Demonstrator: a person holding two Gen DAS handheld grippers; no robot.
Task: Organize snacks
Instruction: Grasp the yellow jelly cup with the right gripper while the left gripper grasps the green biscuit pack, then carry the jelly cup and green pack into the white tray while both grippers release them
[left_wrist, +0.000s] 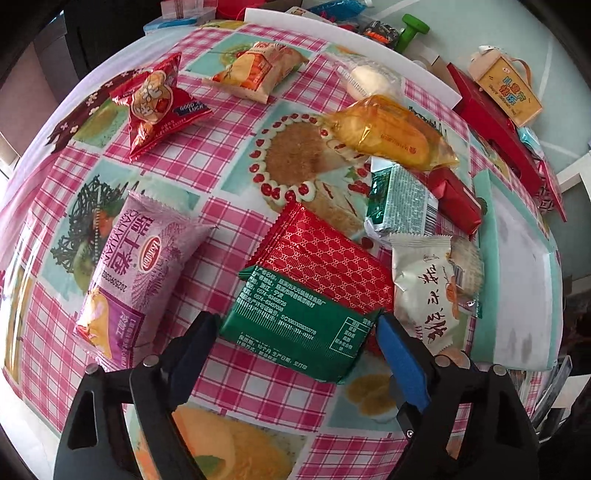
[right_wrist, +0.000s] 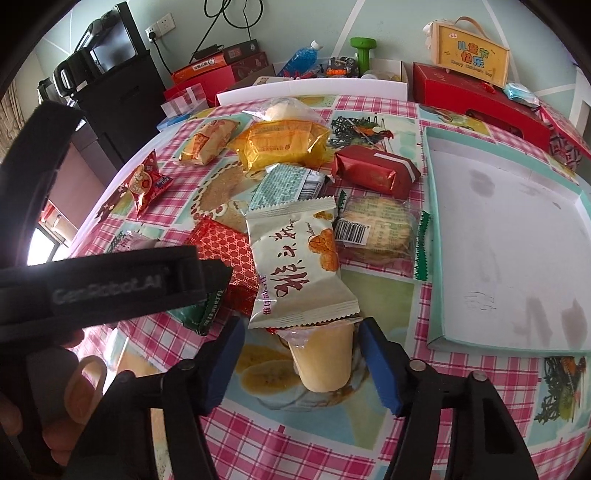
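Checked tablecloth (left_wrist: 229, 177) (pink, fruit prints) — pale-green wall (right_wrist: 369, 18) behind.

Pale green wall (right_wrist: 388, 22); black cabinet (right_wrist: 122, 92)

Each hand-held gripper (left_wrist: 299, 325) (right_wrist: 301, 332) has black angular arms, silver pivot screws and blue finger pads (left_wrist: 404, 360); one carries white lettering.

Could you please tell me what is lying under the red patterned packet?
A green packet pokes out from beneath the red patterned packet; its far end is covered, so anything else underneath is hidden.
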